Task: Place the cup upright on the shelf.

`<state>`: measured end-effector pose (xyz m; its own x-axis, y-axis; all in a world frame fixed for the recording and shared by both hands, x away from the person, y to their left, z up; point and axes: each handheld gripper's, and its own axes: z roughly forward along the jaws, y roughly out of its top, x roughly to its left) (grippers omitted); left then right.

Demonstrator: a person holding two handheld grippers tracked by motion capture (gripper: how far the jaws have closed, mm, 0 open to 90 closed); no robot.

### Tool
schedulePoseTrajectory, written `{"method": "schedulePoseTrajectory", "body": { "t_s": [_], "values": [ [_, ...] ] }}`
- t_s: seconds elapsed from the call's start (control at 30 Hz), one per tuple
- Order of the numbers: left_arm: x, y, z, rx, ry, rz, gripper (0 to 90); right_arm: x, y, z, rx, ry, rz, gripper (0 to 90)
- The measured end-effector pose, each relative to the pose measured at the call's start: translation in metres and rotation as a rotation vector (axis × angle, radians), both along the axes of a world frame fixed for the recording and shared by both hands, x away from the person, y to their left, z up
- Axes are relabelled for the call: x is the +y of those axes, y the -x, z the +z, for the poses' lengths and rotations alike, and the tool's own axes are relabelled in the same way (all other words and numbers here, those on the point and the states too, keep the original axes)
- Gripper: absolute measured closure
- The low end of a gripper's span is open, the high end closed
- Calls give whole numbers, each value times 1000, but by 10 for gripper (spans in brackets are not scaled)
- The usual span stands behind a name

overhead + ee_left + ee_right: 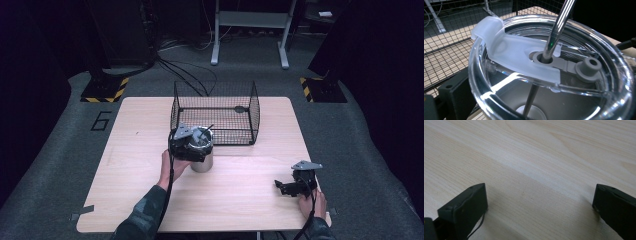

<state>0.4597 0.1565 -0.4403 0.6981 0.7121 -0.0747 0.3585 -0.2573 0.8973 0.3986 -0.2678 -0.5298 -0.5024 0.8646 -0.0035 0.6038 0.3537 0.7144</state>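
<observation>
The left forearm comes in from the bottom of the high view and reaches forward to the middle of the table (140,200). The left hand (170,167) holds the left gripper (192,142) against a steel cup (202,161), from the near left side and over its top. In the left gripper view one black jaw stands low at the left, beside the cup wall; the other jaw is not seen, so I cannot tell if the jaws press the cup or are only around it. The cup stands upright on the table, just in front of the wire basket (215,112), near it but apart. It has a clear lid (614,65) with a milky flap (506,50) that rises at the far left rim. A metal straw (556,27) goes through a grey hole in the lid, tilted a little, and continues down to the cup bottom. A grey plug (589,68) lies beside the hole. The right hand (312,202) rests at the near right corner of the table, well apart from the cup. The right gripper (286,189) lies low over the wood and points left; its jaws are wide apart and hold nothing.
</observation>
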Motion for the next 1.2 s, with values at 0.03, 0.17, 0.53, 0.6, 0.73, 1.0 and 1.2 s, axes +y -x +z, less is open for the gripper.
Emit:
{"method": "schedulePoseTrajectory", "body": {
  "t_s": [0.03, 0.17, 0.53, 0.6, 0.73, 1.0, 1.2],
  "values": [
    [0, 0, 0, 3, 0, -3, 0, 0, 0, 0, 1, -1, 0, 0],
    [-2, 0, -1, -15, 4, 9, 0, 0, 0, 0, 1, 0, -1, 0],
    [-5, 2, 0, -24, -23, 21, 27, 0, 0, 0, 1, -1, 0, 0],
    [-6, 3, -1, -31, -21, 27, 30, 0, 0, 0, 0, -1, -1, 0],
    [-5, 3, -1, -32, -20, 31, 32, 0, 0, 0, 1, 0, 0, 0],
    [-4, 3, 0, -29, -22, 33, 35, 0, 0, 0, -1, 0, 2, 0],
    [-1, 4, 3, -32, -17, 35, 35, 0, 0, 0, 0, -1, 1, 0]
  ]
}}
